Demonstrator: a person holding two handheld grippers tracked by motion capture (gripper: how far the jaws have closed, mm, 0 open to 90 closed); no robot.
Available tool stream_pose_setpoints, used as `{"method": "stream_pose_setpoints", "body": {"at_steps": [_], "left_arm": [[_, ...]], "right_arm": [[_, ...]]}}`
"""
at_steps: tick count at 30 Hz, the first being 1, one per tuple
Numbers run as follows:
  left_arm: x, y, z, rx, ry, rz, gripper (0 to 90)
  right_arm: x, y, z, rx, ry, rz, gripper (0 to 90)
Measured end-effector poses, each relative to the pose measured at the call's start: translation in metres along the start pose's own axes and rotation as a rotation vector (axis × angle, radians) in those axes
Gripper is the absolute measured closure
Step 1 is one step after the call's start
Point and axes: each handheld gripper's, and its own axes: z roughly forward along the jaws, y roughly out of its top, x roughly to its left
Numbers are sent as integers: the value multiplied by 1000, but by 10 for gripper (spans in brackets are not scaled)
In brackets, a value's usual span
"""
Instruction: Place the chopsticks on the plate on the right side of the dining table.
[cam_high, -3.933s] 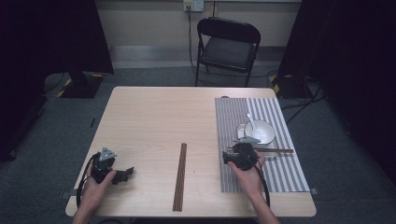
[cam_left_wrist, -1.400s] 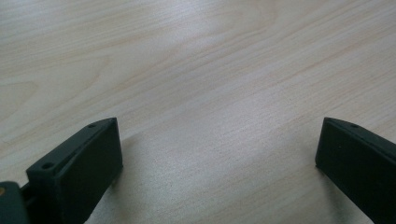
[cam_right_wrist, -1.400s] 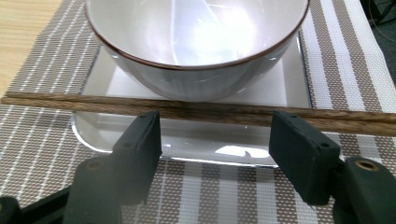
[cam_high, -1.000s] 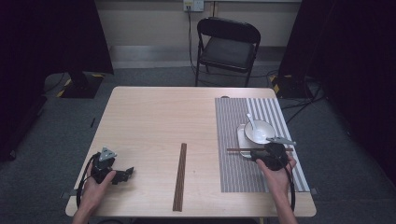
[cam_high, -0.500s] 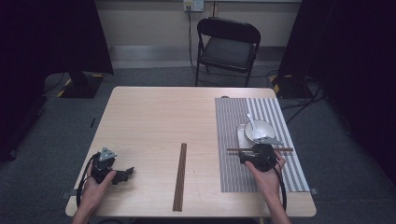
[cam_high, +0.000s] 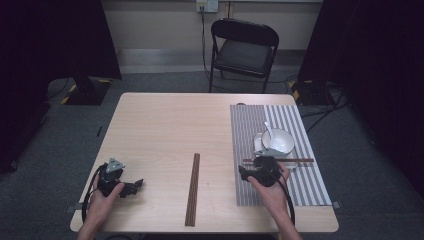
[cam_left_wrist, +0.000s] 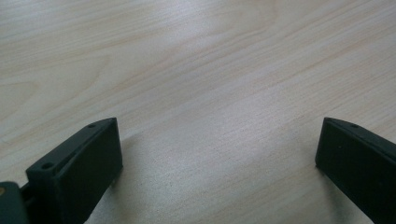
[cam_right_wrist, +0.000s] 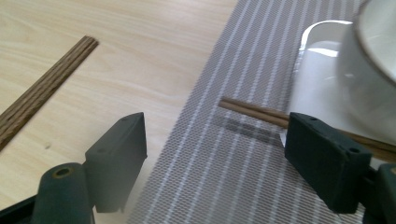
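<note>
Dark-curtained room, grey carpet, black folding chair (cam_high: 244, 50) behind a light wood desk (cam_high: 165, 130). Landmark: striped grey placemat (cam_high: 250, 125) covering the right part of the desk. On the placemat's near half sits a white bowl (cam_high: 278, 141) with a white spoon (cam_high: 269, 131) in it, on a white plate (cam_right_wrist: 314, 88). One pair of brown chopsticks (cam_high: 295, 160) lies crosswise on the placemat just in front of the bowl, touching the plate's near edge. A second pair of chopsticks (cam_high: 192, 196) lies off the placemat, to its left near the desk's middle, running front to back. Right tongs (cam_high: 246, 173) sit low over the placemat's left near area, beside the crosswise chopsticks; in the right gripper view their jaws stand wide apart and have just been opening, nothing pinched, with the chopstick tips (cam_right_wrist: 252, 112) lying in the gap on the mat and one stick running behind the right-hand jaw. Left tongs (cam_high: 134, 185) rest well left of the placemat, near the desk's front left corner, in the person's left hand (cam_high: 102, 200); left gripper view shows jaws spread wide over bare wood, holding nothing.
</note>
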Motion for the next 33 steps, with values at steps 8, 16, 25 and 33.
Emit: {"method": "stream_pose_setpoints", "body": {"at_steps": [8,16,25,33], "left_arm": [[0,0,0,2,-1,3,0],[0,0,0,0,-1,0,0],[0,0,0,0,0,0,0],[0,0,0,0,-1,0,0]], "right_arm": [[22,-4,12,35,43,-38,193],[43,-6,23,63,60,-77,170],[62,-9,33,74,62,-115,176],[73,-13,41,96,85,-130,176]]}}
